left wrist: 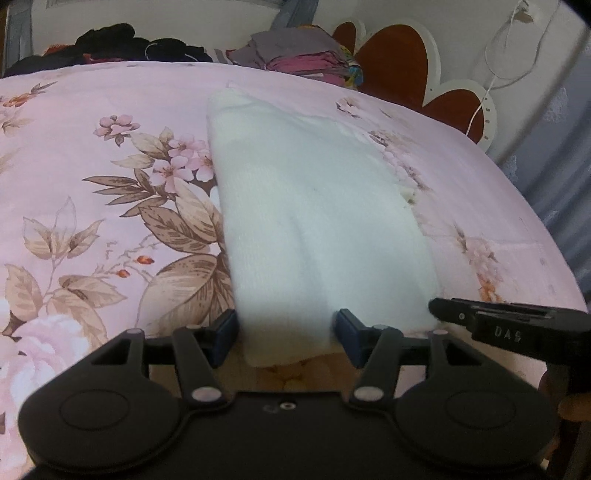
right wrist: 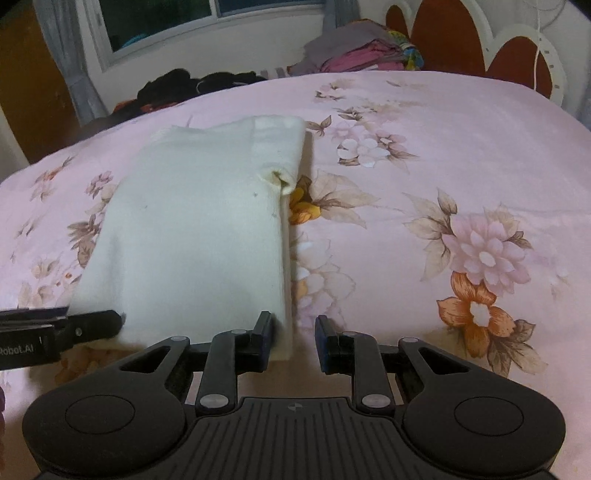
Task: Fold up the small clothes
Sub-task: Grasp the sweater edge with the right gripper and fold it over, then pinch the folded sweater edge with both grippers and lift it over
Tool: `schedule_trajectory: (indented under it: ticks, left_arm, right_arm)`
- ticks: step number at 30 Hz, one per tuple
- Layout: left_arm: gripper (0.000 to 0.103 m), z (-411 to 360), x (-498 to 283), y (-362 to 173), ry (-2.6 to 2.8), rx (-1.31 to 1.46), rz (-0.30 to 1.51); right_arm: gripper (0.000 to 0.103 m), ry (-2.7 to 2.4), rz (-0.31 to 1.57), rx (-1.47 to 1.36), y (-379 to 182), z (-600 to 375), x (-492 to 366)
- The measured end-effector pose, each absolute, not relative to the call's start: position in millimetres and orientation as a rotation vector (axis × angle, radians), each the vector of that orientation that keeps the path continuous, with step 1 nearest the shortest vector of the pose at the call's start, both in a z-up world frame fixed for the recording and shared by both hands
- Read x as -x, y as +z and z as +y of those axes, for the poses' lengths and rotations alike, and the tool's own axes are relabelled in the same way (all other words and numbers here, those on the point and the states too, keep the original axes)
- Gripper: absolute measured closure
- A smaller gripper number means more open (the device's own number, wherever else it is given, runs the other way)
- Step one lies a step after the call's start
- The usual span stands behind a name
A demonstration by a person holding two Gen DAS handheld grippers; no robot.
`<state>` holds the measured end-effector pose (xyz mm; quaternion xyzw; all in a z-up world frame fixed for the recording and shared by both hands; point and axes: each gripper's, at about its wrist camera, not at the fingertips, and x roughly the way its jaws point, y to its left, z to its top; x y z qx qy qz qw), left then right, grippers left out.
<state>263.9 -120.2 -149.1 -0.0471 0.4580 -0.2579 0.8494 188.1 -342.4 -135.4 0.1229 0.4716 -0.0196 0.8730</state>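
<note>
A white garment (left wrist: 317, 206) lies folded lengthwise on the pink floral bedsheet (left wrist: 92, 206). My left gripper (left wrist: 286, 332) is open, its blue pads on either side of the garment's near hem. In the right wrist view the same garment (right wrist: 199, 240) lies left of centre. My right gripper (right wrist: 293, 341) is open at its near right corner, the left pad touching the folded edge. The right gripper's tip shows in the left wrist view (left wrist: 454, 314), and the left gripper's tip shows in the right wrist view (right wrist: 92, 325).
A stack of folded clothes (left wrist: 306, 61) sits at the far edge of the bed by a brown and white headboard (left wrist: 406, 62). A dark pile of clothes (left wrist: 122, 42) lies at the far left. A window (right wrist: 210, 18) is behind.
</note>
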Motion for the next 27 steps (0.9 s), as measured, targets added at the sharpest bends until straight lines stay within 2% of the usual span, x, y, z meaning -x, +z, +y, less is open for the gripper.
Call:
schedule_trajectory:
  ticks: [6,14,16,17,18,27]
  left_arm:
    - [0.028,-115.5,-279.8,-126.3,-0.496,0.15,0.897]
    - [0.027,-118.6,-333.7,-127.9,-0.432,0.285,0.908]
    - [0.026,-118.5,-345.2,-133.1,-0.412,0.319,0.919]
    - [0.026,-118.6,-350.3,-135.5,-0.408,0.335,0.927]
    - [0.026,-119.1,-355.4,-138.5,-0.412,0.353,0.937]
    - [0.028,-127.9,-376.4,-163.7,-0.456,0.392,0.972]
  right_arm:
    - [0.08,-0.013,0.915,-0.34,-115.3,-359.2,-200.7]
    - [0.078,0.03,0.905,-0.478,-129.0,-386.6,-267.5]
    - [0.05,0.038,0.895,-0.493,-132.8,-391.7,-279.1]
    - [0.024,0.039,0.879,-0.5,-133.8,-394.1,-283.6]
    - [0.021,0.046,0.856,-0.497,-133.4,-395.9,-287.8]
    - [0.021,0.147,0.905,-0.549,-169.9,-395.8,-325.0]
